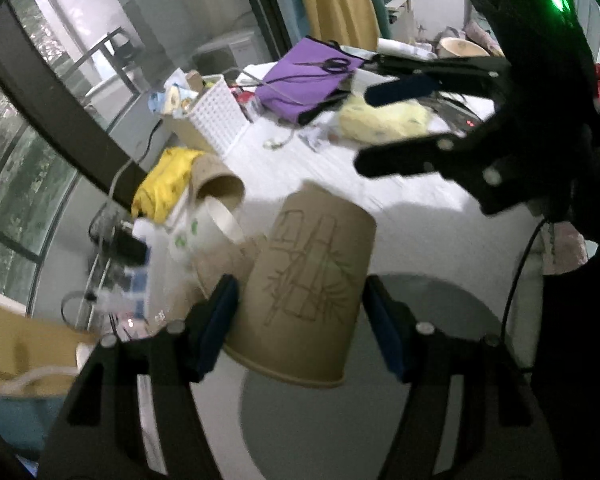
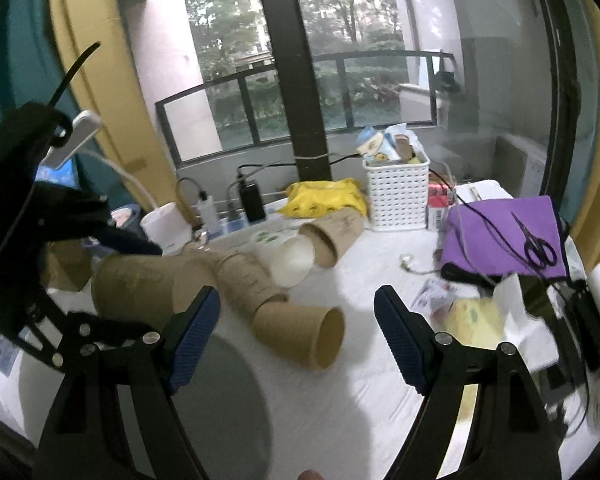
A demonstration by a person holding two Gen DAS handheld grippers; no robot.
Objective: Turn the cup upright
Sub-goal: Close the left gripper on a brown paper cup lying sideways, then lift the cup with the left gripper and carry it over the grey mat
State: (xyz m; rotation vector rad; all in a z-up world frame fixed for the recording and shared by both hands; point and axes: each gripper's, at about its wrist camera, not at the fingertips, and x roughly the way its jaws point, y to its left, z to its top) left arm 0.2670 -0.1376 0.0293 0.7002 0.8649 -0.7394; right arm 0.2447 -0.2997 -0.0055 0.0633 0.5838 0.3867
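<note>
The brown paper cup with a green bamboo line drawing (image 1: pixel 306 288) stands mouth-down and tilted on the white table (image 1: pixel 400 208), between the blue-padded fingers of the left gripper (image 1: pixel 300 320). That gripper is spread wide; whether either pad touches the cup cannot be told.

About four more brown paper cups lie on their sides in a loose cluster (image 2: pixel 236 280), one with its open mouth facing the right wrist camera (image 2: pixel 304 334).

The right gripper (image 2: pixel 300 328) is also wide open and holds nothing.

One white perforated plastic basket (image 2: pixel 396 194) holds packets and small boxes.

One pair of black scissors (image 2: pixel 538 242) lies on a purple cloth (image 2: pixel 496 236).
</note>
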